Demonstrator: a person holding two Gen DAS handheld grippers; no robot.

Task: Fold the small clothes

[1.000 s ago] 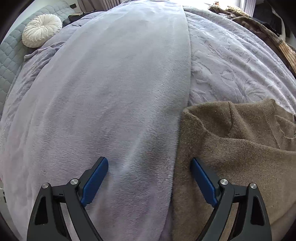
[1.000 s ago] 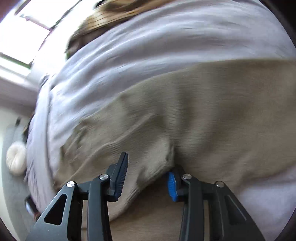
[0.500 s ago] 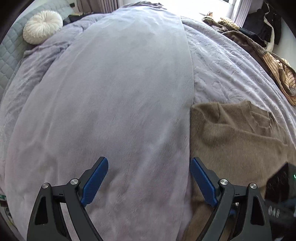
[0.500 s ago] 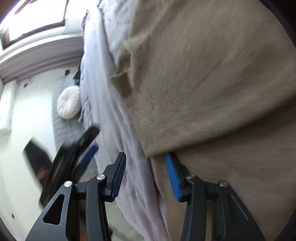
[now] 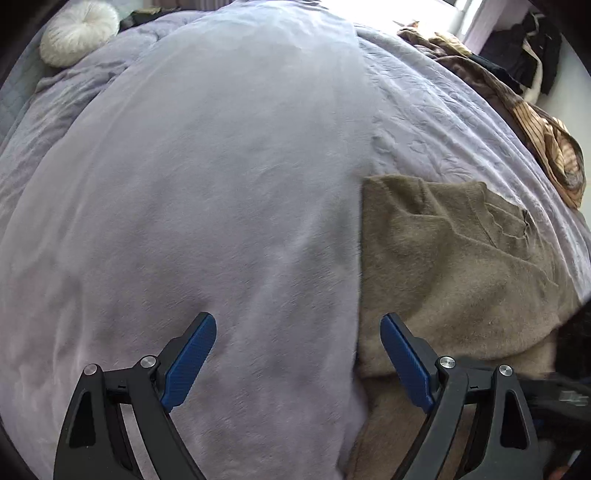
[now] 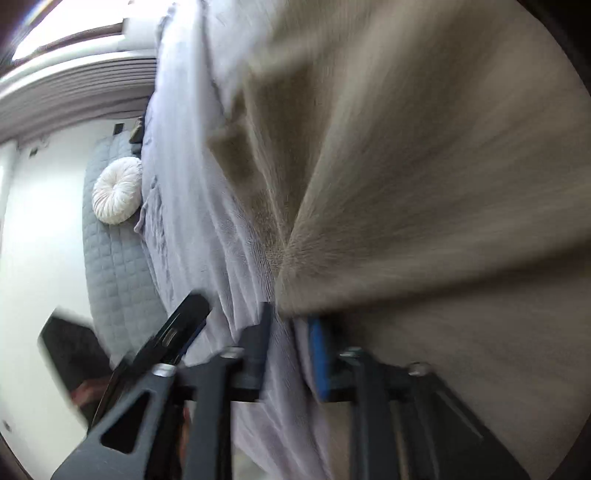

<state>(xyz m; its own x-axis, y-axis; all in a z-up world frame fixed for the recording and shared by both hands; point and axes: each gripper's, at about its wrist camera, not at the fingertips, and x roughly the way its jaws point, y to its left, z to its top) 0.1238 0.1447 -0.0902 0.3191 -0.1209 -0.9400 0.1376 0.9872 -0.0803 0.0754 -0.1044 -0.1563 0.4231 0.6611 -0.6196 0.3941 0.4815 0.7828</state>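
Observation:
A brown knit sweater (image 5: 461,266) lies on the bed at the right, its upper layer folded over a lower one. My left gripper (image 5: 297,325) hovers open and wide above the lavender blanket (image 5: 221,184), its right finger over the sweater's left edge; nothing sits between the pads. In the blurred right wrist view, my right gripper (image 6: 290,321) is at the sweater's (image 6: 424,184) folded corner with its jaws closing. Blanket shows in the gap, the corner lies just at the fingertips, and no pad visibly presses on it.
A round white cushion (image 5: 77,31) rests at the head of the bed by a grey quilted headboard (image 6: 110,266). A heap of striped and dark clothes (image 5: 535,147) lies along the far right edge. The left gripper's black finger (image 6: 184,321) shows beside my right one.
The right gripper has swung round from over the sweater to its left corner near the bed's edge. The left gripper has drawn back, so more of the bed and sweater show.

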